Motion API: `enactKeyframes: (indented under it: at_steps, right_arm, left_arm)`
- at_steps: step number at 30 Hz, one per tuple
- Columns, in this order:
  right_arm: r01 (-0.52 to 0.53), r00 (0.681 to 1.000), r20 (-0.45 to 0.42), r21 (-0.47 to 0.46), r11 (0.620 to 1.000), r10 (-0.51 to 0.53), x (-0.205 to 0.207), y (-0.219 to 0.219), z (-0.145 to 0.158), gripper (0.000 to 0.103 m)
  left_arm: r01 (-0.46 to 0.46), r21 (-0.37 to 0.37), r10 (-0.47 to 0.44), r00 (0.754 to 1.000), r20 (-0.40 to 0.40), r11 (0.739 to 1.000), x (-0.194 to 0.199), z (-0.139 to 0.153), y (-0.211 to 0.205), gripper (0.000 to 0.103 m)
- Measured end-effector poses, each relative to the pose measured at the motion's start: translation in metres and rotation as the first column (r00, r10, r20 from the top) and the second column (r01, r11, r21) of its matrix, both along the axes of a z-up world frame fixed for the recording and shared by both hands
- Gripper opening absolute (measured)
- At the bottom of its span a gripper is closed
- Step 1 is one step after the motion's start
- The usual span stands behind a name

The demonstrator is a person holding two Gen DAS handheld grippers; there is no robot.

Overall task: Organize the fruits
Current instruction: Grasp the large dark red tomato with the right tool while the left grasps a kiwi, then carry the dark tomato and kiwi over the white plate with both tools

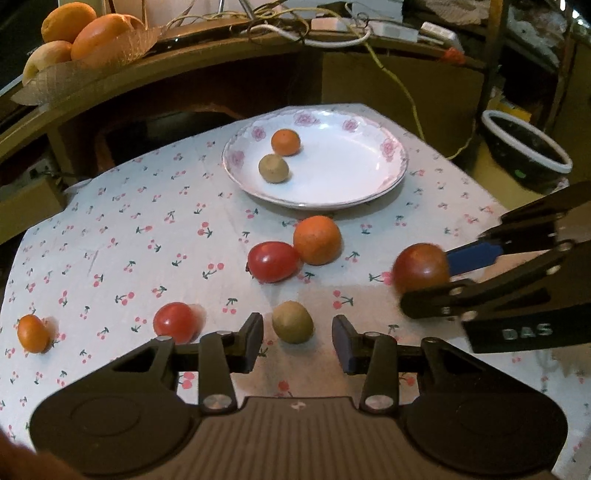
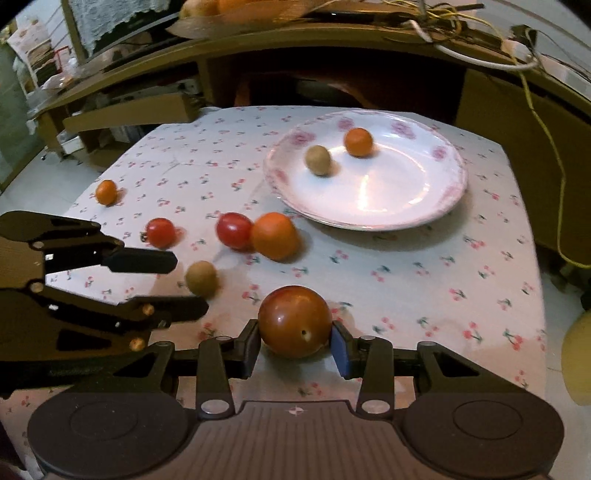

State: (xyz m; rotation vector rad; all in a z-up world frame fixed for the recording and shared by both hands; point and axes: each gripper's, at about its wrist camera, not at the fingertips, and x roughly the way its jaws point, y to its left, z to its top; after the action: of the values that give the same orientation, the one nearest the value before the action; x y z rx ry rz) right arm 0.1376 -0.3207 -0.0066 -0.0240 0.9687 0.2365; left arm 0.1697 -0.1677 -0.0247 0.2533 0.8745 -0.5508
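A white flowered plate (image 1: 351, 184) (image 2: 406, 206) holds a small orange (image 1: 285, 141) (image 2: 358, 141) and a tan fruit (image 1: 273, 168) (image 2: 317, 159). My right gripper (image 2: 295, 343) (image 1: 424, 284) is shut on a dark red tomato (image 2: 294, 320) (image 1: 421, 267), just above the cloth. My left gripper (image 1: 297, 339) (image 2: 181, 284) is open around a tan fruit (image 1: 292, 321) (image 2: 201, 277) on the cloth. Loose on the cloth lie an orange (image 1: 317, 240) (image 2: 274, 235), two red tomatoes (image 1: 272, 261) (image 1: 174, 322) and a small orange (image 1: 33, 333) (image 2: 106, 192).
The table wears a cherry-print cloth (image 1: 129, 240). A wooden desk behind carries a basket of oranges (image 1: 85, 33) and cables (image 1: 332, 33). A dark bowl (image 1: 524, 147) sits on the floor to the right.
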Motion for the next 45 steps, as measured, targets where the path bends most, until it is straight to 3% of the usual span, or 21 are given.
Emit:
enactKeyframes:
  at_steps: [5,8,20,34,39,45]
  right_arm:
    - [0.003,1.000,-0.002,-0.003,1.000,-0.003,-0.002,-0.005,0.001,0.041]
    - [0.007,1.000,-0.002,-0.008,1.000,-0.007,-0.003,-0.006,0.001,0.041]
    - [-0.031,1.000,0.002,-0.018,0.999,0.031,-0.010,0.008,0.006,0.041]
    - [-0.100,0.995,-0.003,-0.054,0.994,0.100,-0.016,0.024,-0.003,0.043]
    - [-0.094,0.996,0.005,-0.049,0.994,0.094,-0.015,0.022,-0.002,0.053]
    - [-0.089,0.996,0.017,-0.048,0.995,0.090,-0.014,0.022,-0.001,0.054]
  left_arm:
    - [-0.017,0.003,0.017,1.000,0.006,1.000,0.000,-0.003,-0.003,0.030]
    - [-0.025,-0.029,0.025,1.000,-0.008,0.999,0.003,-0.002,0.000,0.030]
    - [0.047,-0.006,-0.047,0.999,-0.008,0.999,-0.023,0.010,0.008,0.030]
    - [0.053,0.023,-0.053,0.998,-0.035,0.998,-0.020,-0.001,0.014,0.034]
    - [0.046,0.029,-0.045,0.998,-0.037,0.999,-0.020,-0.001,0.013,0.038]
    - [0.038,0.029,-0.037,0.999,-0.035,0.999,-0.018,-0.002,0.013,0.041]
